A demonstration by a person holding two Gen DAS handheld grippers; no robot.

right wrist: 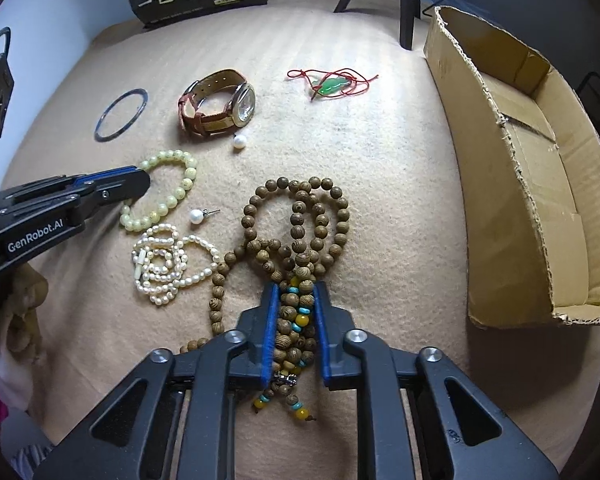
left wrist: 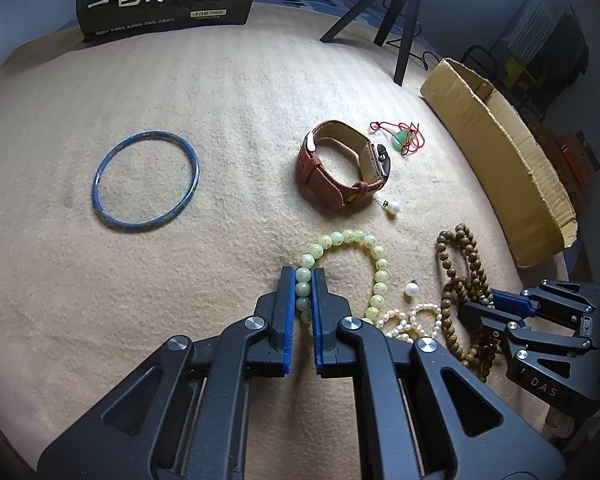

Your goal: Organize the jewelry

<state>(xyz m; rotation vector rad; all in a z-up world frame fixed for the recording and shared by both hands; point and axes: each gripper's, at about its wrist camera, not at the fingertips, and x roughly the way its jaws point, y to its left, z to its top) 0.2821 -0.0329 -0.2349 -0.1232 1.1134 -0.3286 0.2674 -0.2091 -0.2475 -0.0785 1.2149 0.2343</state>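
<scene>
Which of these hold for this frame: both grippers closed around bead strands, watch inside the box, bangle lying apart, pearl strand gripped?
1. The left gripper has the pale green bead bracelet between its fingers. True.
2. The right gripper straddles the wooden bead strand. True.
3. The watch lies inside the cardboard box. False: it sits on the blanket.
4. The blue bangle lies apart from the other pieces. True.
5. The pearl strand is gripped. False: it lies untouched.

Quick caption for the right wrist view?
Right gripper closes on wooden bead mala beside cardboard box.
</scene>
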